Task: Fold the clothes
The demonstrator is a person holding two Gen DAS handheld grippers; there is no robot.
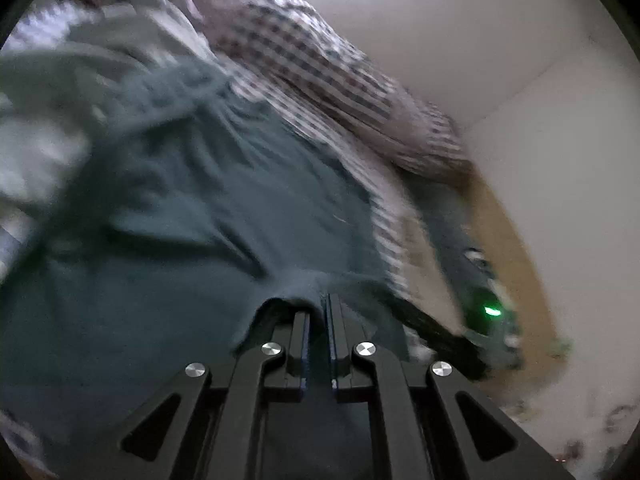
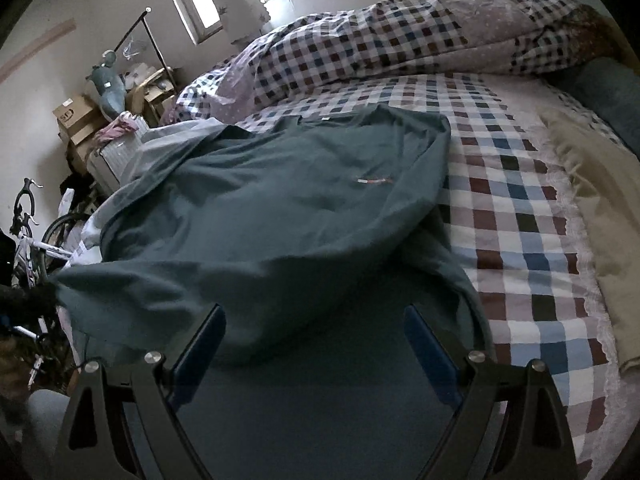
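The big teal cotton T-shirt (image 2: pixel 272 208) lies on the checked bed (image 2: pixel 520 216), collar at 12 o'clock. The left claw (image 1: pixel 319 312) pinches its hem. The right claw (image 2: pixel 316 344) is wide, hem just ahead.

A teal shirt (image 2: pixel 280 216) lies spread across a bed with a checked sheet (image 2: pixel 520 208), its near hem draped between the wide-apart fingers of the right gripper (image 2: pixel 316 340), whose pads touch nothing. A rumpled checked duvet (image 2: pixel 380 44) is heaped behind it. At the left edge a dark shape, possibly the left gripper (image 2: pixel 28 300), pinches the shirt's corner, beside a bicycle (image 2: pixel 28 232) and cardboard boxes (image 2: pixel 76 120)
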